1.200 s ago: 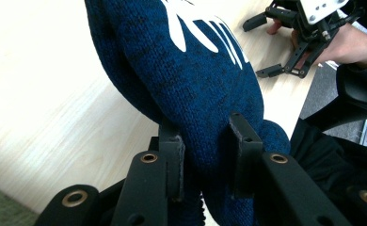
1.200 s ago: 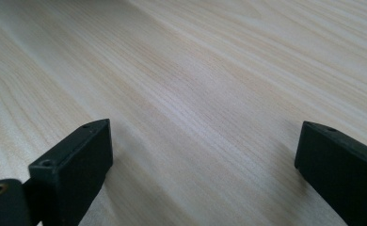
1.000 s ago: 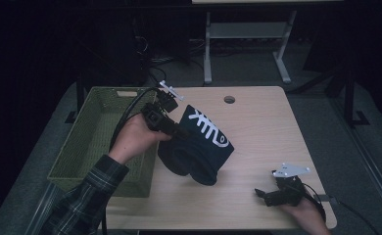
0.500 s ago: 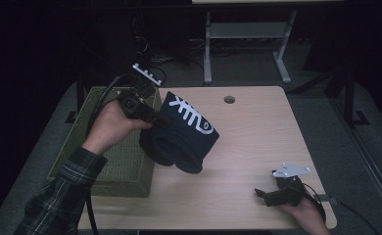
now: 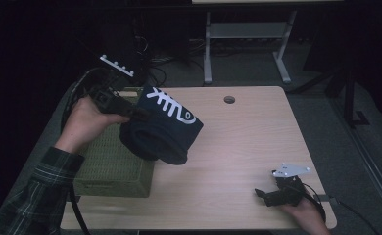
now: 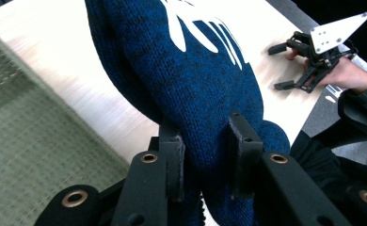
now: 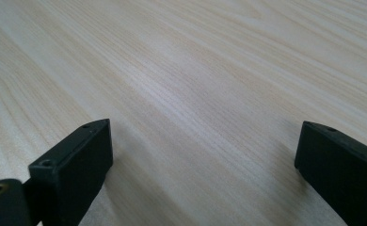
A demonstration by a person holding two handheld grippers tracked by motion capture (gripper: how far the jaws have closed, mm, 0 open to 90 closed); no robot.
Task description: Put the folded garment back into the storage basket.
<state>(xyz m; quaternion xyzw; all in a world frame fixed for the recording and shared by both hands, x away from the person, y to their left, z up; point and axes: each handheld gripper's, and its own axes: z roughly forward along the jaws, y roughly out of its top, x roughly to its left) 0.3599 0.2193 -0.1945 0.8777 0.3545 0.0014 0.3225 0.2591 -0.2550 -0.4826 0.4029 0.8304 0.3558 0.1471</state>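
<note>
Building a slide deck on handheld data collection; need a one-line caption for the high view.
Left tool lifts a blue knit hat beside a green basket; right tool rests open on the table.

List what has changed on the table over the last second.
The left tongs, shut on the blue knit hat, carried it up and leftward, from over the table to partly above the green basket. The grip is unchanged. The right tongs stayed open at the table's near right edge.
</note>
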